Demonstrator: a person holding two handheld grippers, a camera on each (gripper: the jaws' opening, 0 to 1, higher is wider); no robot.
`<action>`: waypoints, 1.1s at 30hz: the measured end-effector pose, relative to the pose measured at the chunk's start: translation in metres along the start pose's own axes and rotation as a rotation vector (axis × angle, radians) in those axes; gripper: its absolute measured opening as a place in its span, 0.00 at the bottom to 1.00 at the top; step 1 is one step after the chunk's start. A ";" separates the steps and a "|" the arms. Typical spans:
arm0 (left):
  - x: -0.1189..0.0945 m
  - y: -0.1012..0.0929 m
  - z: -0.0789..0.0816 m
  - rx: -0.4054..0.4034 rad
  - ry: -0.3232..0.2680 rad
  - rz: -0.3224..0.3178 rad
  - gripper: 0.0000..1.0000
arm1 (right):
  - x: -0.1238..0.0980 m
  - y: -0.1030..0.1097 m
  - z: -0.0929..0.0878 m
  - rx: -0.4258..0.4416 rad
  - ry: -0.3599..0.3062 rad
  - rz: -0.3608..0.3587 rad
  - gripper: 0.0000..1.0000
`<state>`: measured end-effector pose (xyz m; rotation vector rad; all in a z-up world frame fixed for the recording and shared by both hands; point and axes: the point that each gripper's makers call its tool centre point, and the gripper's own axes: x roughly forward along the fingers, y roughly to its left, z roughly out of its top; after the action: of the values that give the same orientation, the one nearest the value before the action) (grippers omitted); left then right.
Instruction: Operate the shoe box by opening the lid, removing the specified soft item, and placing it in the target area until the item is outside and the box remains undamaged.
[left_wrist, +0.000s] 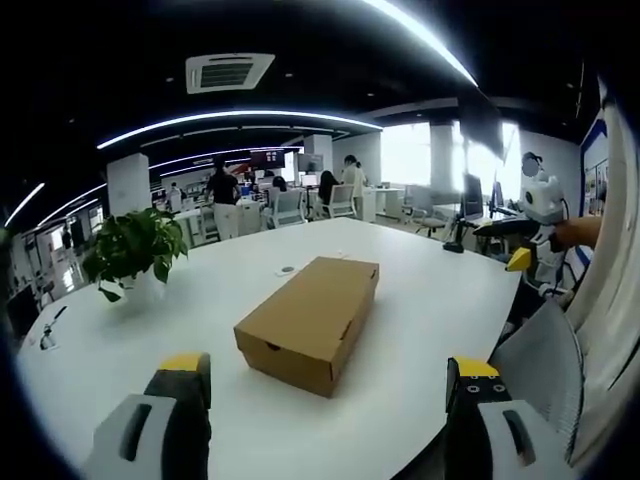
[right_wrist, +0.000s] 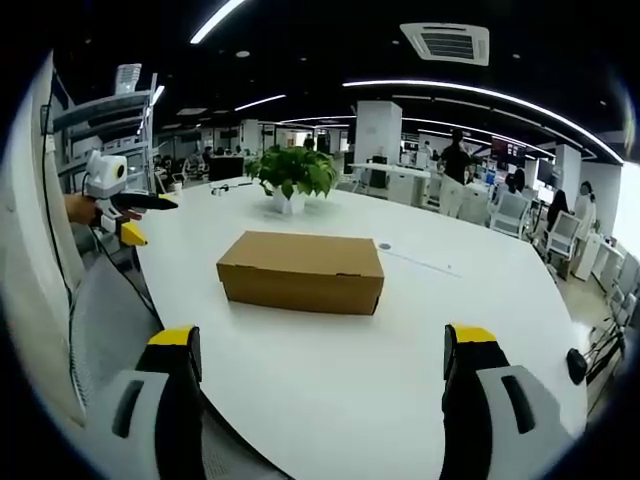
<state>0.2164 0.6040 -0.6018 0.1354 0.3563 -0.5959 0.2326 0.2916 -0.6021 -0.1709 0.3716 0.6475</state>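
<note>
Left gripper view: left gripper (left_wrist: 325, 385) spread wide, grasping nothing, low in frame. Box (left_wrist: 309, 322) sat shut on the white counter (left_wrist: 430, 300) at frame centre, just above and between the jaws, well apart from them; its long axis ran from lower left to upper right, near short end toward the gripper.

Right gripper view: right gripper (right_wrist: 320, 360) likewise released and empty. Box (right_wrist: 302, 271) lay centre frame, long axis left-right, long side facing the jaws. Neither gripper looked clearly nearer.

Shoe box (right_wrist: 301, 271) on the bench (right_wrist: 400, 340)
A potted plant (right_wrist: 292, 174) stands behind it, well apart; lid closed
</note>
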 end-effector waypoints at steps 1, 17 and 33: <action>0.000 0.000 -0.001 0.000 0.001 0.001 0.99 | 0.000 0.000 0.000 0.000 -0.001 0.000 0.96; 0.013 -0.003 -0.004 -0.014 0.013 0.008 0.97 | 0.002 -0.004 -0.001 0.003 0.012 0.007 0.92; 0.023 -0.007 -0.002 -0.013 0.034 0.008 0.98 | 0.016 -0.012 -0.003 -0.018 0.040 0.041 0.94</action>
<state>0.2298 0.5868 -0.6123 0.1342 0.3928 -0.5843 0.2511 0.2902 -0.6108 -0.1936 0.4089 0.6892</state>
